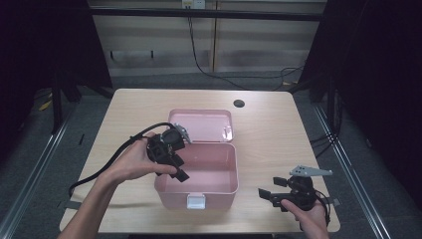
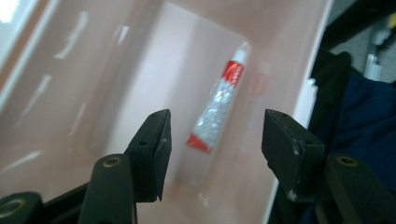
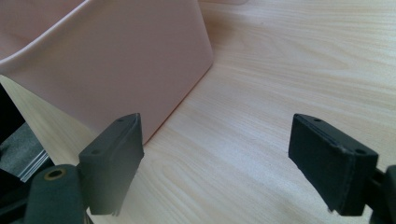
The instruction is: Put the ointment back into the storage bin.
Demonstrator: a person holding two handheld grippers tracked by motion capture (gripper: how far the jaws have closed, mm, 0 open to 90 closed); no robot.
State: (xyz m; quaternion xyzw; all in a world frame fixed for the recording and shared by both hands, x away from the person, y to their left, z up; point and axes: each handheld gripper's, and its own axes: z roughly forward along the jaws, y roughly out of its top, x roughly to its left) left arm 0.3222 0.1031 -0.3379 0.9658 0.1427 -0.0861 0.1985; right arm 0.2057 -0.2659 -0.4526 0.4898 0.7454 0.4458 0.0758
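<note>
- High view: a pink box (image 1: pixel 199 172) stands open on the wooden bench (image 1: pixel 268 129), its lid (image 1: pixel 201 125) laid back flat behind it and a white latch (image 1: pixel 195 201) on its near wall. The left claw (image 1: pixel 180 167) hangs over the box's left rim, tilted down into the inside, with the left hand (image 1: pixel 132 162) wrapped round its body and a black cable (image 1: pixel 107 164) trailing off to the left. The right claw (image 1: pixel 265 194) sits low over the bench to the right of the box, well apart from it, pointing left toward it, held by the right hand (image 1: pixel 311 219).
- Left gripper view: the left claw (image 2: pixel 215 135) stands wide open with nothing between its pads. Beyond and between the jaws, a small tube (image 2: pixel 218 105), silver with red ends and a white cap, lies on the floor of the pink box (image 2: pixel 93 70), free of the claw and near the box's right wall.
- Right gripper view: the right claw (image 3: pixel 224 154) is spread wide and holds nothing, over bare bench (image 3: pixel 289 60). A corner of the pink box (image 3: pixel 121 51) rises just ahead of its left jaw.
</note>
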